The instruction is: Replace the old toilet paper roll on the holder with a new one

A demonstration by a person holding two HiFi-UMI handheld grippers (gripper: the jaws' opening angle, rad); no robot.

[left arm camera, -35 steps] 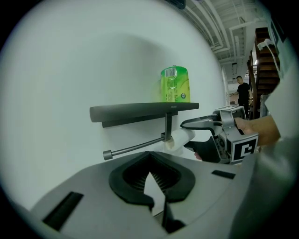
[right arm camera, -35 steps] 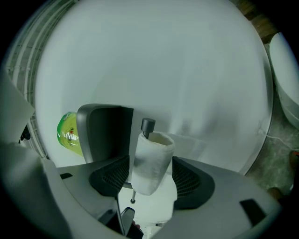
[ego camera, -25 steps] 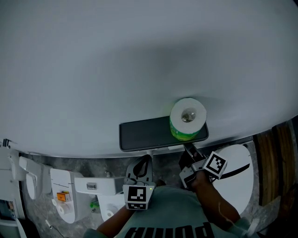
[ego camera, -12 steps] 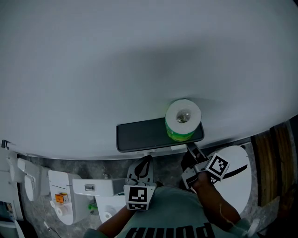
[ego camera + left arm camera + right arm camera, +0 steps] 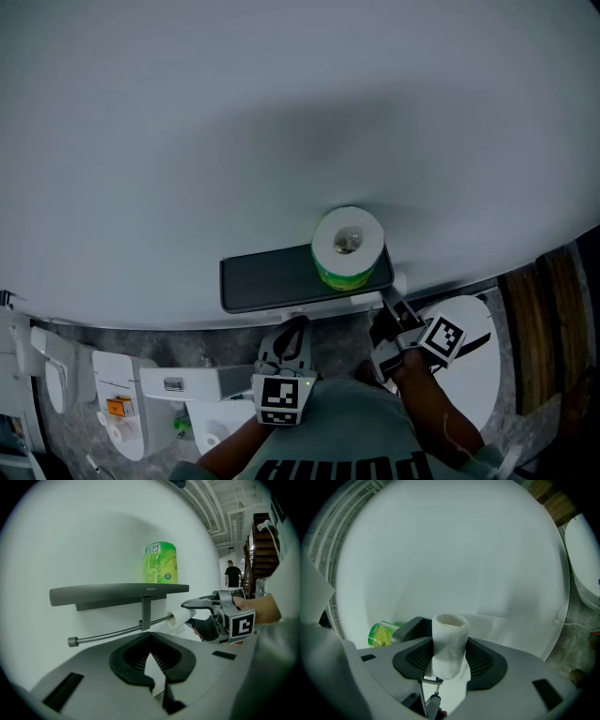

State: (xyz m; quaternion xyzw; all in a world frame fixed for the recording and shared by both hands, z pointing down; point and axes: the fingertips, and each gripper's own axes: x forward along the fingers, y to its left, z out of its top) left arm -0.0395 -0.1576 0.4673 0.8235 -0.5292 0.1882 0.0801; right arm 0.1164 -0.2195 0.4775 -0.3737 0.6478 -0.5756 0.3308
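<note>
Overhead plus 2 close views; common shelf

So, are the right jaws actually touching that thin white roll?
Touching. The right gripper view shows the white roll pinched by the right gripper, one jaw pressing each side.

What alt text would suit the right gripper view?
The right gripper clamps a thin white roll before a pale wall. A green-wrapped roll on a dark shelf shows at lower left, a toilet at far right.
</note>
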